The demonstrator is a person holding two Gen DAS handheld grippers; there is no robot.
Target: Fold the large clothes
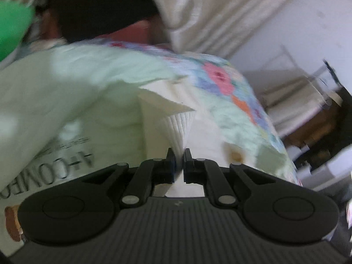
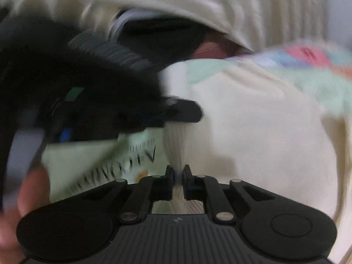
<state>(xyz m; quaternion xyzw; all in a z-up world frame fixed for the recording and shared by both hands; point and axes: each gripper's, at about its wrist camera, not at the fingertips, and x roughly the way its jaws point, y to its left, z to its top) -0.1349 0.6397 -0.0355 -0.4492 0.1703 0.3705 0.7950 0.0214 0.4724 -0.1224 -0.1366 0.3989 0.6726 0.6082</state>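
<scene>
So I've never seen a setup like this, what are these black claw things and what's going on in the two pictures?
Each picture comes from a camera mounted on a hand-held gripper that a person carries, one per hand, looking out along its two fingers. The left hand-held gripper is shut on the ribbed edge of a cream sweatshirt with printed lettering. The right hand-held gripper pinches the same ribbed fabric. Beneath lies a floral quilt. The dark blurred shape in the right view is the other gripper. Both pictures are motion-blurred.

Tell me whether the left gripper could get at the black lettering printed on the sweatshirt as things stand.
Probably not yet. The left gripper is shut on the ribbed cuff of the cream sweatshirt, so it is occupied. The lettering lies close on its left, uncovered; it would have to release first.
</scene>
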